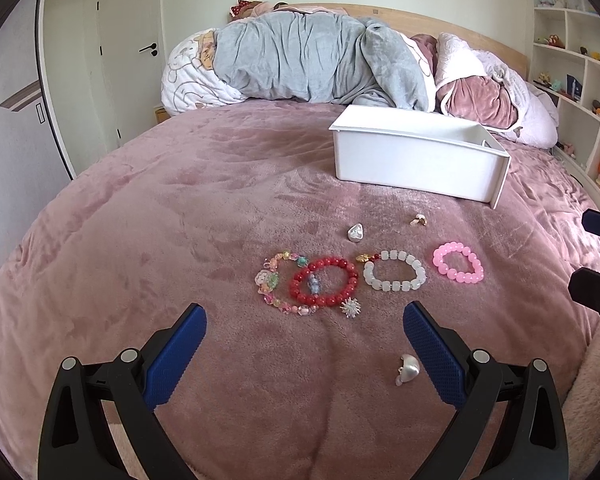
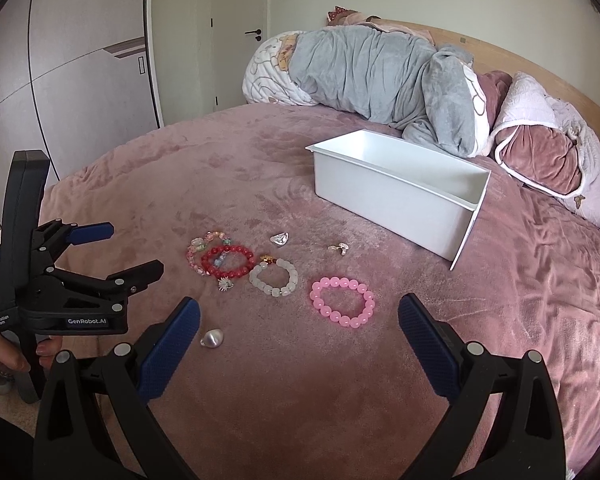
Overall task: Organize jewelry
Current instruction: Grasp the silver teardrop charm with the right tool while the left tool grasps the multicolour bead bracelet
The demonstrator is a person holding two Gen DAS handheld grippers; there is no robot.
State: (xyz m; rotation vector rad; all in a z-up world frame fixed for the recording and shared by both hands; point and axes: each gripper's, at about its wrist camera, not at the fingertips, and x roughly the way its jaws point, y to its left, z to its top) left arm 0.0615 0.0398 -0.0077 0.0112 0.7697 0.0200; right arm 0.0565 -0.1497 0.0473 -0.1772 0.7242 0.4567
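Plainly, nothing is gripped yet: with jaws spread, the right gripper (image 2: 299, 322) has the pink bracelet (image 2: 342, 301) just ahead at twelve o'clock, nearer than the equally spread left gripper (image 1: 305, 330), white bin (image 2: 396, 196) beyond at one o'clock.

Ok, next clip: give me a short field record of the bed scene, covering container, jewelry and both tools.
surface: pink bed cover
container: white bin, no jewelry visible inside
bracelets: multicolor, red overlapping it, white, pink
small pieces: spiky charm, silver piece, gold piece, pearl piece
left tool: open, holding nothing
right tool: open, holding nothing
stored so far: nothing seen
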